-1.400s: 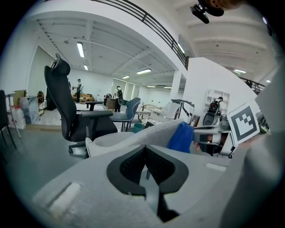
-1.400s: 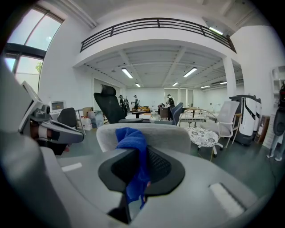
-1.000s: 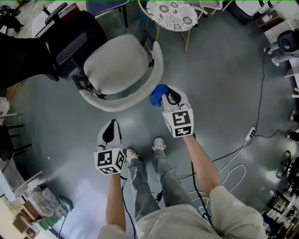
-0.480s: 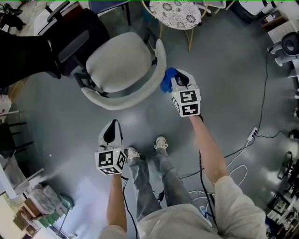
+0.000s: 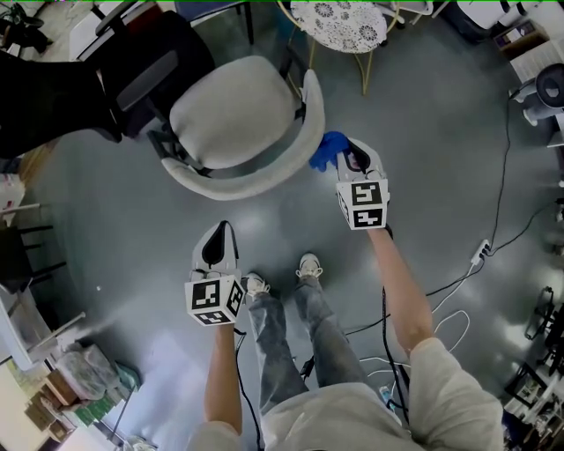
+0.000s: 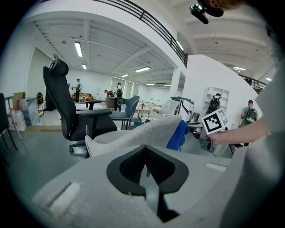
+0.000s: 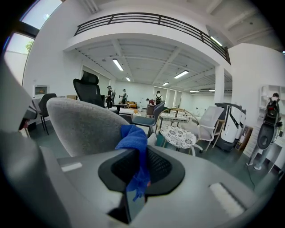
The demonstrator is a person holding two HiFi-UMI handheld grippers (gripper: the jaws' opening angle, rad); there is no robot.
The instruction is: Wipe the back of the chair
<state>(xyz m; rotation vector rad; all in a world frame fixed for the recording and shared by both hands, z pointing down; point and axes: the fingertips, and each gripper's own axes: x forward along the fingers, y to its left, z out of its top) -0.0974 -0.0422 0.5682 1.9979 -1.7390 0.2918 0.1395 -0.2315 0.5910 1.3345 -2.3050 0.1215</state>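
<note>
The right gripper (image 5: pixel 350 158) has slid along the grey chair back (image 5: pixel 264 181) to its end. Its jaws pinch the blue cloth (image 5: pixel 328 151) against it. The left gripper (image 5: pixel 216 240) waits behind the chair, closed and empty.

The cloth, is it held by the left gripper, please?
No, the cloth is pinched in the right gripper.

Seen from above, a grey chair (image 5: pixel 231 119) stands on the floor (image 5: pixel 423 158), its curved back (image 5: pixel 264 183) toward the person. The right gripper (image 5: pixel 349 158) holds a blue cloth (image 5: pixel 330 150) against the back's right end. The left gripper (image 5: pixel 217 247) hangs well apart, near the person's shoes (image 5: pixel 307 265). A patterned round table (image 5: pixel 339 22) stands beyond the chair, and cables (image 5: pixel 458 282) trail at the right.
</note>
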